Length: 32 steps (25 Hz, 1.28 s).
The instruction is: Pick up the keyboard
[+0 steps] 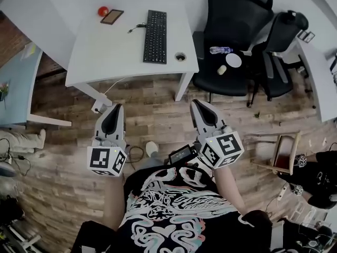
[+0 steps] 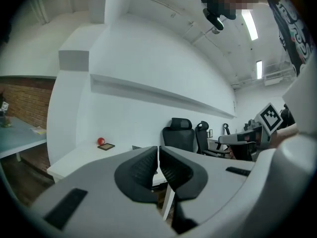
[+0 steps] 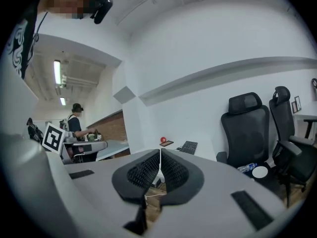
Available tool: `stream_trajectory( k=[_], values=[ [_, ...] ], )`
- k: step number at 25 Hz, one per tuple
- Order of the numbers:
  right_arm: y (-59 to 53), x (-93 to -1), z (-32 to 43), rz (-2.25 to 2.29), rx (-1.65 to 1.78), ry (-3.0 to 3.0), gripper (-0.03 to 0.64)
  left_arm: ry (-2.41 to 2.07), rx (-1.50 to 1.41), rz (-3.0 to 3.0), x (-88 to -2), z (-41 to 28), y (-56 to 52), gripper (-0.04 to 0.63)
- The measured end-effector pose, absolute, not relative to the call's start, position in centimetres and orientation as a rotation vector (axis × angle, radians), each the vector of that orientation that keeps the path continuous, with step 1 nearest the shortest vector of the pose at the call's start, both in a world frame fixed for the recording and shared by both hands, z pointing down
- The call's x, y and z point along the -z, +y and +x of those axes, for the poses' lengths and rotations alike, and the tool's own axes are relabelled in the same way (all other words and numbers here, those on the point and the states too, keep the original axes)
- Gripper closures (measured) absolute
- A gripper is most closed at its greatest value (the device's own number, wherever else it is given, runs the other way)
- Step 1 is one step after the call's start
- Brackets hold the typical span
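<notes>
The flat black computer keyboard [image 1: 155, 36] lies untouched on the white rectangular tabletop [image 1: 105, 51], near its right edge, with its long side running away from the person; a thin dark cable [image 1: 136, 27] leaves the keyboard's far left corner; a small round grommet hole [image 1: 180, 56] sits just right of the keyboard's near end; well to the keyboard's left lie a dark flat rectangular slab with a brown rim [image 1: 111, 17] and, just beside it, a small red ball [image 1: 102, 11]; right of the keyboard, off the tabletop, stands a black high-backed office chair [image 1: 231, 30] whose seat carries a clear plastic bottle [image 1: 221, 50] and a white round disc [image 1: 234, 60]. Both tools hang well short of the keyboard, over the wooden plank floor [image 1: 152, 125] (neither touches anything): the left hand-held gripper [image 1: 114, 108] has its jaws pressed together on nothing; the right hand-held gripper [image 1: 197, 104] is likewise closed and empty.
</notes>
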State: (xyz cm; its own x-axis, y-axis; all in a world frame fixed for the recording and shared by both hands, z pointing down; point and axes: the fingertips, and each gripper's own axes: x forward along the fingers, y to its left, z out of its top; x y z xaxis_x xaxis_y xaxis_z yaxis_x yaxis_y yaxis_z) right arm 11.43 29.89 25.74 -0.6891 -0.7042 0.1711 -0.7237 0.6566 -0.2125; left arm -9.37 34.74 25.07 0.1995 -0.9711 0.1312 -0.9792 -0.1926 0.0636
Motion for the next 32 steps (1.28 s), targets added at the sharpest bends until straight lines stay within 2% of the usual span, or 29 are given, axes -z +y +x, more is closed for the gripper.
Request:
stream_trajectory(
  k=[15, 19, 32],
  values=[
    [30.9, -25.8, 15.3, 1.189, -0.345, -2.82, 0.586, -1.972, -0.075, 2.28, -24.8, -4.9, 36.5, 0.572],
    [30.0, -26.3, 15.8, 1.19, -0.431, -2.854, 0.586, -1.936, -0.102, 2.319, -24.8, -3.7, 35.8, 0.572],
    [17.5, -28.6, 13.4, 1.257, -0.542, -2.787, 0.586, -1.895, -0.096, 2.326, -26.3, -7.4, 22.1, 0.572]
  ],
)
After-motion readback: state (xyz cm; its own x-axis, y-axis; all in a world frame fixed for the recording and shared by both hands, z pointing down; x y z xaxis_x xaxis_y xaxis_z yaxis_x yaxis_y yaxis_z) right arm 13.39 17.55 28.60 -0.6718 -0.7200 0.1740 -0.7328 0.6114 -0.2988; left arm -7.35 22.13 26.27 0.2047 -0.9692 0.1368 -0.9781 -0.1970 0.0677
